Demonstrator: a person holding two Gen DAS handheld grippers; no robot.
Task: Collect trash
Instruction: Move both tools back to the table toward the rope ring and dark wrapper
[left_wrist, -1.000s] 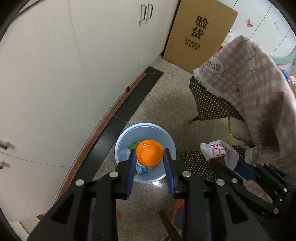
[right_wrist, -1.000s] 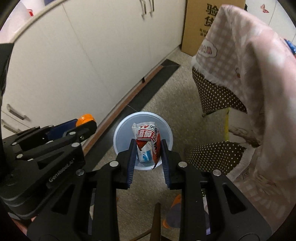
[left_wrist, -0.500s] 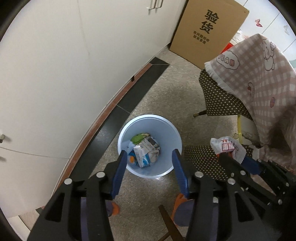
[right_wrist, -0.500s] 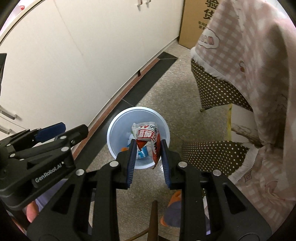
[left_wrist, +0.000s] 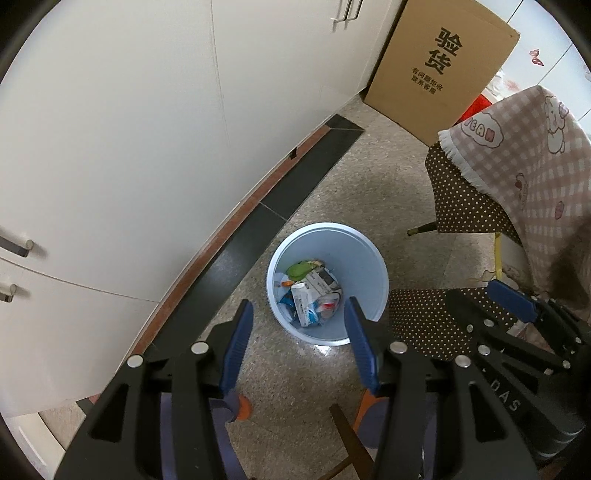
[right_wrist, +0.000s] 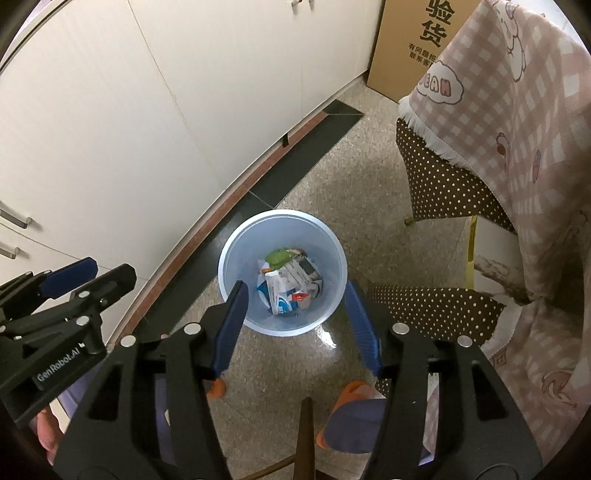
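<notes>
Left gripper wide apart, empty; right gripper likewise, above trash bin.

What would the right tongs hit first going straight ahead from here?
Probably the trash inside the pale blue bin: the open right tongs point down into its mouth. Depth is unclear; the near rim could come first.

- Trash in the blue bin: wrappers overlap; print too small to read.
- Cardboard box: top cut by frame edge; lower right corner behind checked cloth.
- Cabinet handles: motion-blurred, cut at left edge.
- Orange-edged footwear: mostly hidden behind gripper body.
</notes>
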